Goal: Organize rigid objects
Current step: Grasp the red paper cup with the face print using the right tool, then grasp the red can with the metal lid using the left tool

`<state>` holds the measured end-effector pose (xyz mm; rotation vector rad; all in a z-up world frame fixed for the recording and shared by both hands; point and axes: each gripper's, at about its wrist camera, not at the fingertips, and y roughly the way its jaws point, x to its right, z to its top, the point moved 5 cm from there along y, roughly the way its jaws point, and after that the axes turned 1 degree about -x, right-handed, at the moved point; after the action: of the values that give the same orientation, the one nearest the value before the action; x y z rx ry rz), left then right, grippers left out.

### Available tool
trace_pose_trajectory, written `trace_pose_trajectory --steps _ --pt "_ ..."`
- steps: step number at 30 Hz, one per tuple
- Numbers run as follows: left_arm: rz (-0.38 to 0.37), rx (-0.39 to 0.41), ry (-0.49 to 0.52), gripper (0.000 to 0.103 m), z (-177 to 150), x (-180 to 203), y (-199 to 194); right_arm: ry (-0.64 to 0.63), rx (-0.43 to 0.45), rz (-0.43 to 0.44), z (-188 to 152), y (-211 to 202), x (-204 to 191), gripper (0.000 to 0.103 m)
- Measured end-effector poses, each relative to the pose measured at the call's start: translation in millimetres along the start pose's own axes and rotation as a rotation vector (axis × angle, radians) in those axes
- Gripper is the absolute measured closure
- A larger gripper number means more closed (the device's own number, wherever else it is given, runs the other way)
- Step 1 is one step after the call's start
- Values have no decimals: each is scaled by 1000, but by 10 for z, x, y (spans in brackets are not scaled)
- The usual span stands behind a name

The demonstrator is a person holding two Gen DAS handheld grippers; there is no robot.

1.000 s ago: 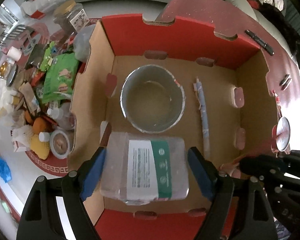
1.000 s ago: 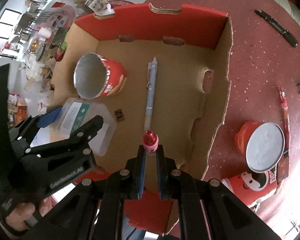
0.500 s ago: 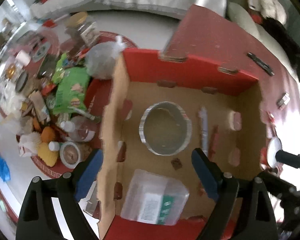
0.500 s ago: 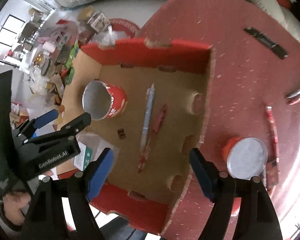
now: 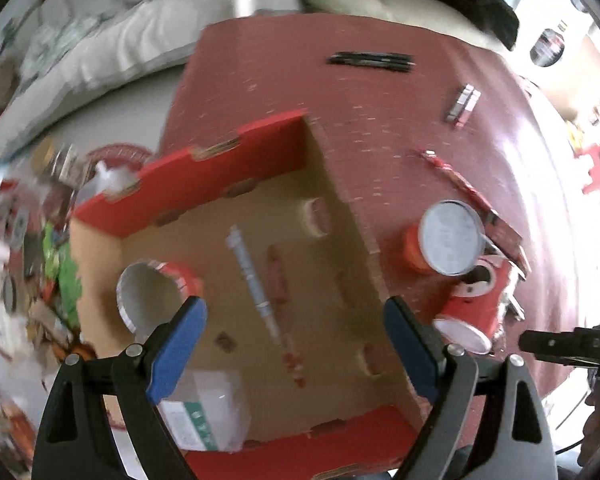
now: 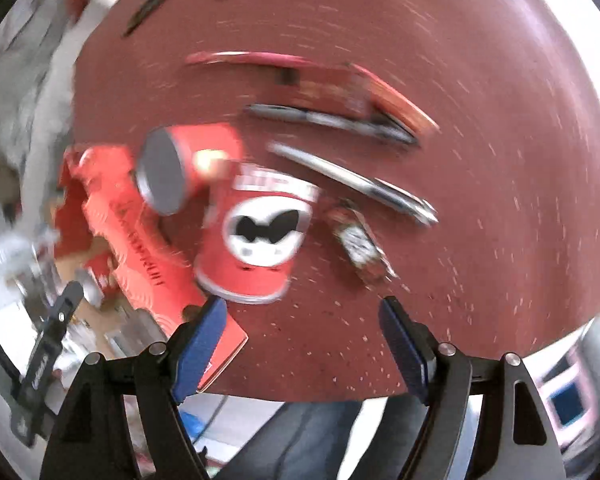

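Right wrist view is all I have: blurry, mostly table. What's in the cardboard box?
Observer: In the left wrist view, an open can sits in the cardboard box by its left wall, open end up.
Operator: Any pens in there?
Observer: Two, lying side by side on the box floor: a blue-white pen and a red pen.
Operator: Anything else?
Observer: A clear plastic container with a green-and-white label, in the near left corner.
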<state>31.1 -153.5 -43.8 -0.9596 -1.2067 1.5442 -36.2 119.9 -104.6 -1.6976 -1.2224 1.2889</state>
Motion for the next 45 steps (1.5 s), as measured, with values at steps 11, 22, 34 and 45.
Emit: trace_pose_trajectory --steps 11,22,34,45 --pt "-22 44 73 11 418 400 -165 17 46 126 228 342 -371 24" --pt "10 -5 191 11 530 860 122 41 46 143 331 596 -320 24" --pt "38 -57 220 11 580 1215 442 -62 75 177 255 181 -12 33" --pt "100 -150 212 11 492 1389 1085 -52 63 217 267 153 243 34"
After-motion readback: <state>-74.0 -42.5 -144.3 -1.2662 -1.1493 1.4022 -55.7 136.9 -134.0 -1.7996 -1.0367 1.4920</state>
